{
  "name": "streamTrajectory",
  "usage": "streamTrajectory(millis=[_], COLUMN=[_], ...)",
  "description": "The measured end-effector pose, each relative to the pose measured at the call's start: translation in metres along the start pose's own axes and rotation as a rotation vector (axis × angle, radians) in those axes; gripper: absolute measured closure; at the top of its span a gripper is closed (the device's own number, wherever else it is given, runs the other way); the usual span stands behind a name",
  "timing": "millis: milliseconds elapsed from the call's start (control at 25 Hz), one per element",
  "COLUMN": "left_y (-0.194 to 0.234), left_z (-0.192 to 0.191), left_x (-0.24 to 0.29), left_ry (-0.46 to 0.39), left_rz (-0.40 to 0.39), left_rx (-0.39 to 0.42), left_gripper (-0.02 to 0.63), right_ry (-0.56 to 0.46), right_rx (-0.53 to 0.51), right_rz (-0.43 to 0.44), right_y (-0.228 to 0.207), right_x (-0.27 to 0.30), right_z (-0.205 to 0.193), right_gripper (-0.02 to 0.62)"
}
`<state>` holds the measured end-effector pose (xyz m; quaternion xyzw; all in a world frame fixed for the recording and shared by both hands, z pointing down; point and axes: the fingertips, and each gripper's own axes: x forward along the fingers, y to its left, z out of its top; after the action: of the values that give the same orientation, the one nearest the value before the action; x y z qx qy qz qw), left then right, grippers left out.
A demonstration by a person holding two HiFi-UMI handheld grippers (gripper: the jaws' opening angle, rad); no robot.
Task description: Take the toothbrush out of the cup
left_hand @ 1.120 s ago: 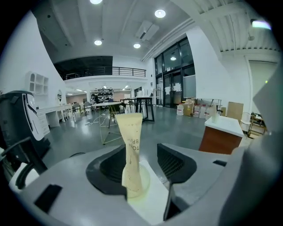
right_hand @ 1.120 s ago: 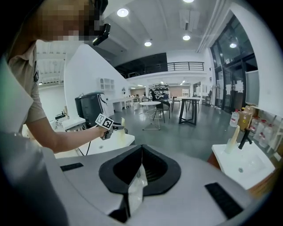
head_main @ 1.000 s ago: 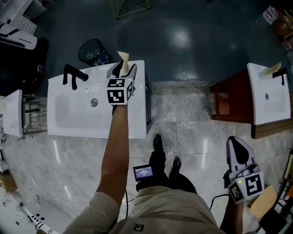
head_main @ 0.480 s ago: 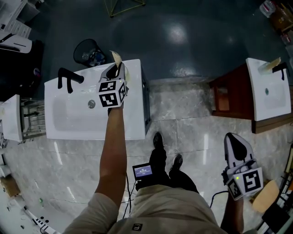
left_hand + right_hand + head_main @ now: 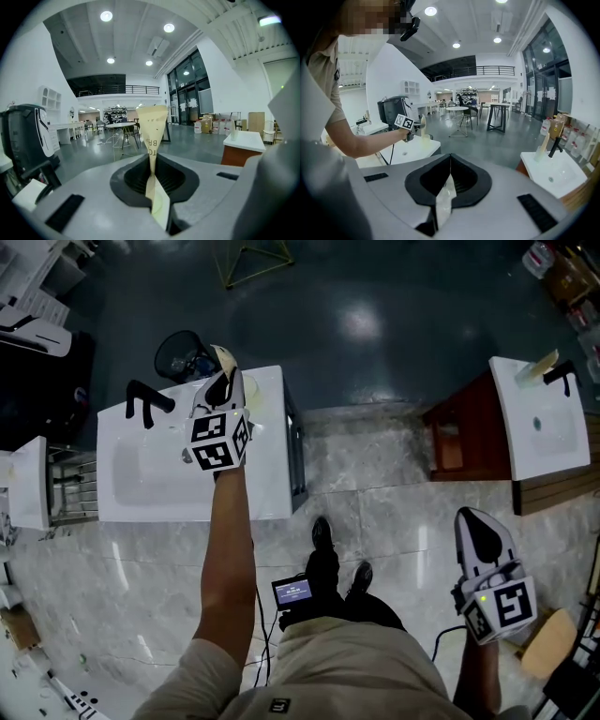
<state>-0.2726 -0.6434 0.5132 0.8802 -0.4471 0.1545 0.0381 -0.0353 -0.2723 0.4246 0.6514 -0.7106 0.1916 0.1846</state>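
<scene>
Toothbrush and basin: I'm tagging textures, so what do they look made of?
Toothbrush: only a cream, matte wrapper shows, probably paper, judging by its crease and dark printed letters; the brush inside is hidden.
Basin: smooth, even white with a faint sheen, likely ceramic or resin.

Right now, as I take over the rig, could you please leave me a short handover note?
Left claw: shut on the wrapped toothbrush, its jaws having just been closing, above the white washbasin.
Right claw: shut, holding nothing, low at the person's side.
Cup: on the washbasin, beside the left claw.
Done: toothbrush gripped.
Left: lift it clear of the cup; whether its lower end is out yet I cannot tell.
</scene>
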Motion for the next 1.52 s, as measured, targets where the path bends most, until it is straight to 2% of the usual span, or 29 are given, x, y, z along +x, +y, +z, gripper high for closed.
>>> streamTrajectory(millis=[280, 480, 560, 680, 800, 920, 1160, 1520], left_y=[-0.046, -0.09, -0.128, -0.206, -0.273, -0.315, -0.364, -0.408], left_z=[0.084, 0.137, 0.161, 0.183, 0.194, 0.2, 0.2, 0.189], left_x=[-0.081, -0.145, -0.169, -0.21, -0.243, -0.254, -0.25, -0.225], left_ry=[-0.136, -0.221, -0.27, -0.304, -0.311, -0.306, -0.295, -0.283], left_rz=[-0.047, -0.085, -0.167, -0.353, -0.527, -0.626, -0.739, -0.873], left_rx=[0.065, 0.113, 0.118, 0.125, 0.148, 0.16, 0.172, 0.186], left_gripper=[0.574, 0.574, 0.575, 0.575, 0.575, 0.575, 0.575, 0.575], right_ry=[-0.089, -0.162, -0.192, -0.229, -0.275, -0.283, -0.294, -0.277], right_rx=[0.002, 0.003, 0.015, 0.035, 0.054, 0.075, 0.116, 0.131], right_rz=[-0.013, -0.04, -0.071, -0.122, -0.173, -0.219, -0.29, -0.384], right_y=[-0.008, -0.029, -0.04, -0.055, -0.063, -0.072, -0.092, -0.122], right_x=[-0.045, -0.081, -0.098, -0.126, -0.151, -0.17, -0.189, -0.2], right_z=[0.014, 0.025, 0.029, 0.034, 0.039, 0.042, 0.028, 0.009], right_gripper=[0.589, 0.591, 0.59, 0.59, 0.591, 0.591, 0.591, 0.589])
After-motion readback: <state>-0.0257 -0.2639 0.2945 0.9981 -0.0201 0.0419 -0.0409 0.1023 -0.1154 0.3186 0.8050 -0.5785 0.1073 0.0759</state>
